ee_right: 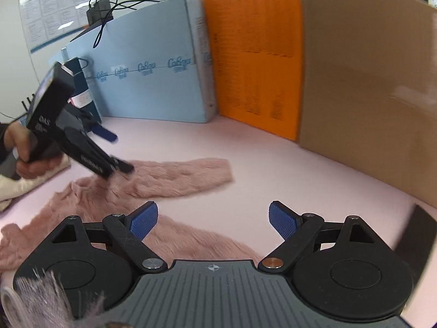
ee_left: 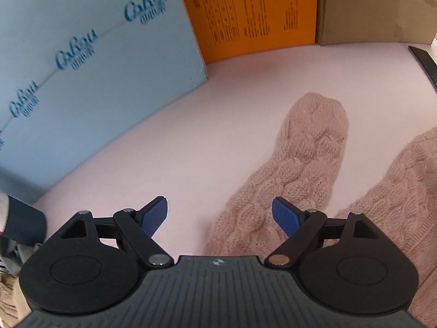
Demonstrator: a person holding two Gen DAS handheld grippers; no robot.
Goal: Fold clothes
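A pink cable-knit sweater (ee_right: 114, 199) lies spread on the pink table (ee_right: 273, 180). One sleeve (ee_left: 308, 147) stretches away from me in the left wrist view, with the sweater body (ee_left: 404, 191) at the right edge. My left gripper (ee_left: 220, 214) is open and empty, hovering just above the near part of that sleeve. It also shows in the right wrist view (ee_right: 117, 153), held by a hand over the sleeve (ee_right: 185, 175). My right gripper (ee_right: 213, 220) is open and empty, above the sweater's edge and bare table.
A blue foam board (ee_right: 153, 82), an orange board (ee_right: 254, 63) and a cardboard sheet (ee_right: 368, 87) wall the table's far side. A black strip (ee_right: 418, 235) lies at the right edge. Pale cloth (ee_right: 16, 188) lies at far left.
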